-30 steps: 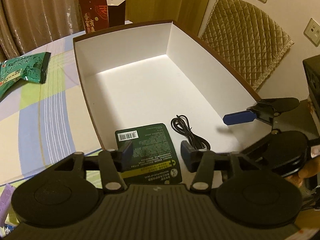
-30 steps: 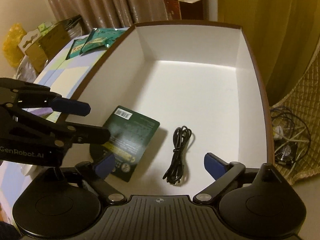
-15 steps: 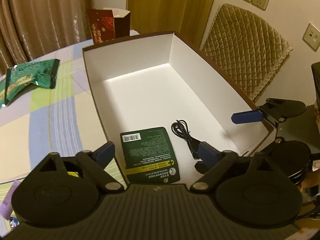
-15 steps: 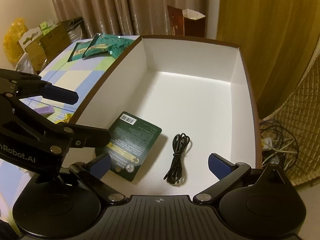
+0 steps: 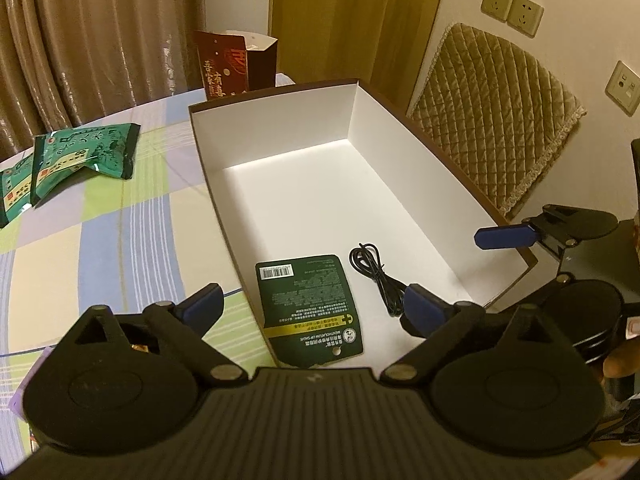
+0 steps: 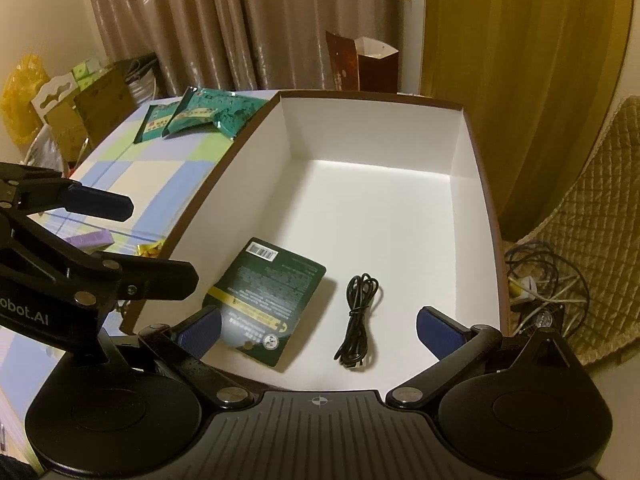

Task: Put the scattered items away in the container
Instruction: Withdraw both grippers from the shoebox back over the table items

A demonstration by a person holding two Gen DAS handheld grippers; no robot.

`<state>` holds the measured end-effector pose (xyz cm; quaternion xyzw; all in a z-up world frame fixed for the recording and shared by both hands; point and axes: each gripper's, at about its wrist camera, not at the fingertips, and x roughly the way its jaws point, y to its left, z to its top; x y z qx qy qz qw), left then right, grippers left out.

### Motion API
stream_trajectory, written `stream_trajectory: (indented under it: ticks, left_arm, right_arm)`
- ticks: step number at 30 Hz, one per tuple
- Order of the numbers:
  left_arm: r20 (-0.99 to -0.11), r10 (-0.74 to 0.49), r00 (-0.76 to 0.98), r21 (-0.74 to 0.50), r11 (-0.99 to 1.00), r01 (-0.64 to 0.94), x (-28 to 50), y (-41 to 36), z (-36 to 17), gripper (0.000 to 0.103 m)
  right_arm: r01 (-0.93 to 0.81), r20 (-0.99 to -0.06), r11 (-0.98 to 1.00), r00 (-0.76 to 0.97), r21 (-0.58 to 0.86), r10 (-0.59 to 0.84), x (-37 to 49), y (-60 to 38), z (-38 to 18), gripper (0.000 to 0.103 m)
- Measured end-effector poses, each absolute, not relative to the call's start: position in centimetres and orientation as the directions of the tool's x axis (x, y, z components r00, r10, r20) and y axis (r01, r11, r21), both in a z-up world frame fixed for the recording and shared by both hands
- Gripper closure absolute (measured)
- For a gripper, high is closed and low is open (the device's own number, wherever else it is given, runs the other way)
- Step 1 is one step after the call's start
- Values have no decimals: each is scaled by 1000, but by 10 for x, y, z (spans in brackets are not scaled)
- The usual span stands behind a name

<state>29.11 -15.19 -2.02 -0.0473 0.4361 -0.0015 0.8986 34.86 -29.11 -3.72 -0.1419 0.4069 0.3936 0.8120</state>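
Observation:
A white box with a brown rim stands on the checked tablecloth. Inside it lie a dark green packet and a coiled black cable. My left gripper is open and empty, raised above the box's near left corner. My right gripper is open and empty above the box's near end. Two green snack bags lie on the table left of the box. A purple item and a gold wrapper lie near the box's left wall.
A red paper bag stands behind the box. A quilted chair back is to the right. Cables lie on the floor at right. Bags and cartons are stacked past the table's far left.
My left gripper opened, letting go of the green packet, which now lies in the box. Both grippers have pulled back and up from the box.

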Motion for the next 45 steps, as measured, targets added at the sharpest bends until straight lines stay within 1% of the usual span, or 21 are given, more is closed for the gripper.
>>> stream_trajectory:
  ticks: [15, 31, 37, 45]
  left_arm:
    - [-758, -22, 651, -94, 993, -76, 258, -150, -4, 7]
    - [-731, 9, 682, -109, 986, -129, 206, -145, 7, 7]
    - [-727, 21, 686, -113, 982, -150, 186, -142, 7, 7]
    - [-742, 34, 669, -111, 979, -173, 156, -137, -1, 7]
  right_arm:
    - [-742, -752, 662, 373, 110, 543, 323, -299, -27, 2]
    - [-758, -743, 640, 354, 128, 568, 293, -304, -21, 2]
    - [-770, -739, 623, 340, 137, 582, 284, -304, -23, 2]
    - [-759, -738, 627, 320, 176, 594, 272, -309, -28, 2]
